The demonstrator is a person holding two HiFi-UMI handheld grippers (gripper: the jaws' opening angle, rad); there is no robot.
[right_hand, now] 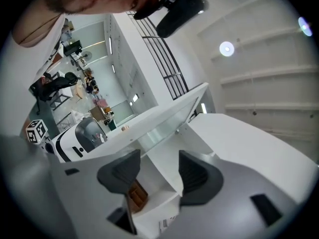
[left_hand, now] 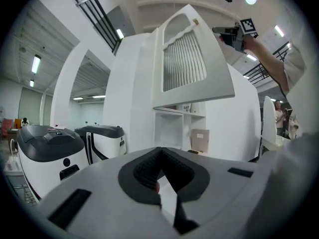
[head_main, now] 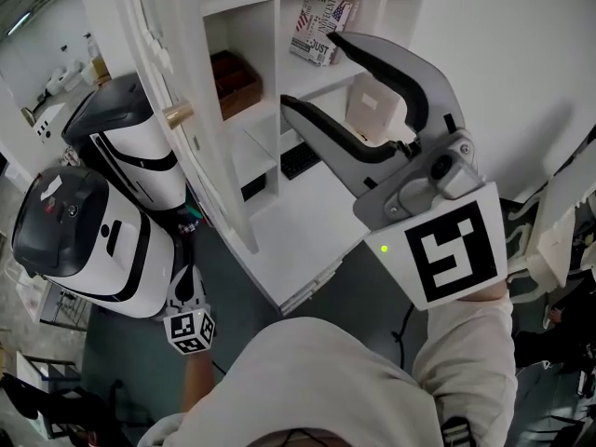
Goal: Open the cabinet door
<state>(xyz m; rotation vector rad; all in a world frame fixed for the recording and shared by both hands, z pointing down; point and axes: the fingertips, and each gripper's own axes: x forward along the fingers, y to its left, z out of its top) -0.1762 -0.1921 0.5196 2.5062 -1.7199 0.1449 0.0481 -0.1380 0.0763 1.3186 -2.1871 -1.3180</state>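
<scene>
The white cabinet (head_main: 307, 240) stands with its louvred door (head_main: 177, 54) swung wide, edge-on to me, a brass knob (head_main: 177, 115) on it. My right gripper (head_main: 312, 71) hovers in front of the bared shelves, open, nothing between its pads. In the right gripper view the door (right_hand: 164, 118) runs beyond the open right gripper (right_hand: 159, 171). The left gripper view shows the door (left_hand: 192, 63) from the side, the right gripper (left_hand: 232, 34) up near its top corner, and the left gripper (left_hand: 160, 156) shut on nothing. Low at the left shows the left gripper's marker cube (head_main: 189, 331).
Two white-and-black machines (head_main: 102, 222) stand close to the left of the door. On the shelves are a brown box (head_main: 235, 80), a printed box (head_main: 321, 26), a pale box (head_main: 377, 105) and a dark item (head_main: 300, 159). Railings and people are far behind.
</scene>
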